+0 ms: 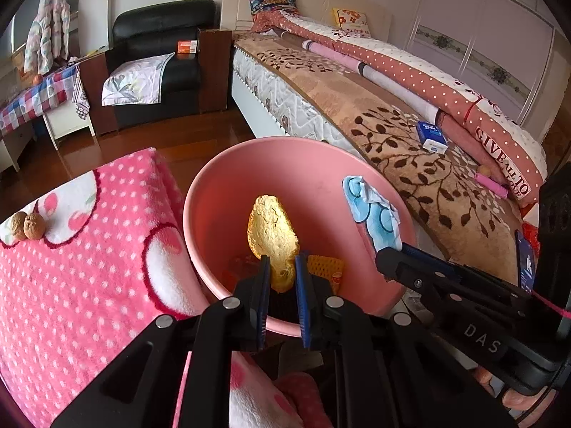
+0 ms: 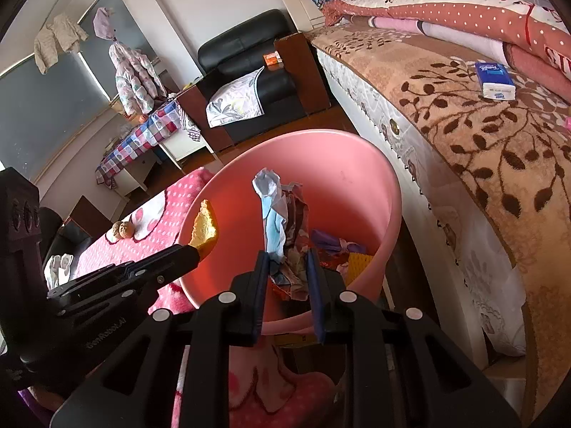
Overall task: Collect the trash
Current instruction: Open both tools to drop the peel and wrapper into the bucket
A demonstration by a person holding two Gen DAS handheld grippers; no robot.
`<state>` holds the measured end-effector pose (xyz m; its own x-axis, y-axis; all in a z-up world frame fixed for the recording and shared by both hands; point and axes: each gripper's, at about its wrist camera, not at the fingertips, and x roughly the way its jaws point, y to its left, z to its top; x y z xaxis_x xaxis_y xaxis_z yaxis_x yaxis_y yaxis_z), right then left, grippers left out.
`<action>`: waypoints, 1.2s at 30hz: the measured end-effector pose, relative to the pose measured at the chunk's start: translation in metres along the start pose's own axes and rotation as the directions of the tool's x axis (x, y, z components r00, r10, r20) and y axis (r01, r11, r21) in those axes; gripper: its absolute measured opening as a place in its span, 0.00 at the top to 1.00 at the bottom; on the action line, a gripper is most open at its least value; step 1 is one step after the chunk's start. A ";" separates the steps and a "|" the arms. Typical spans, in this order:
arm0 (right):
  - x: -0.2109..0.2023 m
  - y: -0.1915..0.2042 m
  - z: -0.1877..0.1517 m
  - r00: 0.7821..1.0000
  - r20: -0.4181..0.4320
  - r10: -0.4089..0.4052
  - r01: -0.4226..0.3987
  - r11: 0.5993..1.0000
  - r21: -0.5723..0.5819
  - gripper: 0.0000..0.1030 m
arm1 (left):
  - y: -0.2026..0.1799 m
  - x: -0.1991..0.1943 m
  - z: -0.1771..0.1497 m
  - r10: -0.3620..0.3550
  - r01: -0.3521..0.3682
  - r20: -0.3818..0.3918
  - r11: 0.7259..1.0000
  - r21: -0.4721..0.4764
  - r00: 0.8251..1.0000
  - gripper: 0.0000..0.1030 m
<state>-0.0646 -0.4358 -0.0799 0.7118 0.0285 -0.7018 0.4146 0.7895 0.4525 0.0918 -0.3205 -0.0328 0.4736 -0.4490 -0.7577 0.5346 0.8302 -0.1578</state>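
Note:
A pink plastic bin (image 1: 307, 164) (image 2: 349, 164) stands between a pink dotted blanket and the bed. My left gripper (image 1: 282, 267) is shut on a yellow-orange fruit peel (image 1: 273, 239) and holds it over the bin's mouth. The same peel (image 2: 205, 230) shows at the bin's left rim in the right wrist view. My right gripper (image 2: 287, 260) is shut on a crumpled blue, white and printed wrapper (image 2: 282, 228), also held over the bin. That wrapper (image 1: 373, 210) appears at the bin's right rim in the left wrist view. Orange mesh and other scraps (image 2: 342, 253) lie at the bin's bottom.
Two walnuts (image 1: 26, 226) sit on the pink blanket (image 1: 89, 267) at left. The bed (image 1: 410, 149) at right carries a blue tissue pack (image 1: 431, 137) and folded quilts. A black armchair (image 1: 160, 60) and a checked table stand at the back over wooden floor.

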 end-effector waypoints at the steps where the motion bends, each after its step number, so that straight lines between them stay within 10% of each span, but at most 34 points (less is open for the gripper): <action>1: 0.000 0.000 0.000 1.000 0.000 0.000 0.000 1.000 0.000 0.79 | 0.000 0.000 0.000 0.000 0.000 0.000 1.000 -0.001 1.000 0.87; 20: 0.004 0.002 0.000 1.000 0.002 -0.008 0.008 1.000 -0.002 0.78 | 0.008 -0.008 0.000 0.020 -0.018 0.037 0.999 -0.038 0.999 0.57; 36: -0.002 0.009 0.000 0.999 0.025 -0.020 0.021 1.000 -0.023 0.72 | 0.014 -0.019 -0.001 0.030 -0.026 0.061 0.998 -0.061 0.998 0.52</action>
<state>-0.0623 -0.4292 -0.0744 0.7171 -0.0025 -0.6970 0.4163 0.8035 0.4255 0.0896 -0.3003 -0.0209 0.5316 -0.4433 -0.7217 0.4782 0.8604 -0.1763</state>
